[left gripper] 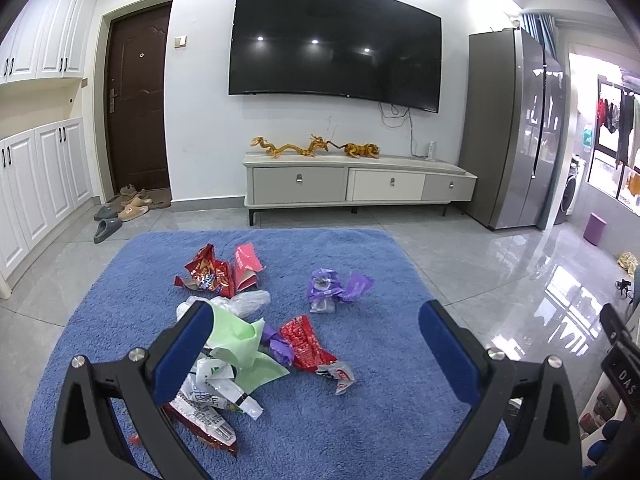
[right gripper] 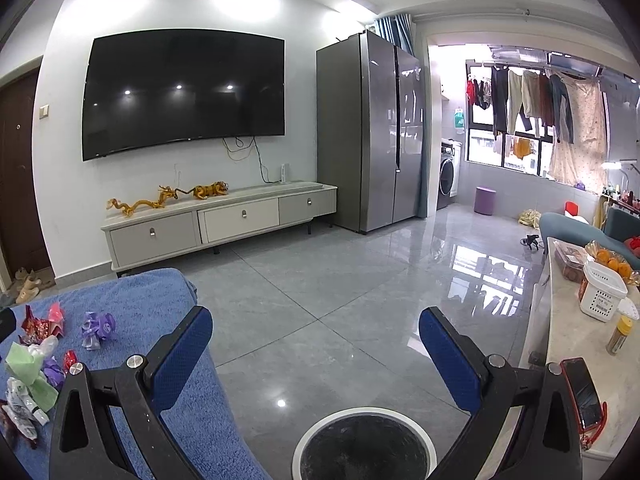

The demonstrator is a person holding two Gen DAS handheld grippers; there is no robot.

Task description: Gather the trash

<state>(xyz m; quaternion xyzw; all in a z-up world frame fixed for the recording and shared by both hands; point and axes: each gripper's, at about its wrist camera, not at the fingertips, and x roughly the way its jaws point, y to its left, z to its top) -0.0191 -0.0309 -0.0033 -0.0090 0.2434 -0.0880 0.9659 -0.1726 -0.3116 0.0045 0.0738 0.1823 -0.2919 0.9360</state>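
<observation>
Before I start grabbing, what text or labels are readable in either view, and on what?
"DAS": on the black device at the right edge of the left wrist view.
Red wrappers, white wrappers: print too blurred to read.
White basket label: too small to read.
Nothing else legible.

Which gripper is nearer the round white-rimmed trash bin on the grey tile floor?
Right. The right gripper hangs open just above the round white-rimmed trash bin. The left gripper, also open, is over the wrappers on the blue rug, with no bin in its view.
</observation>
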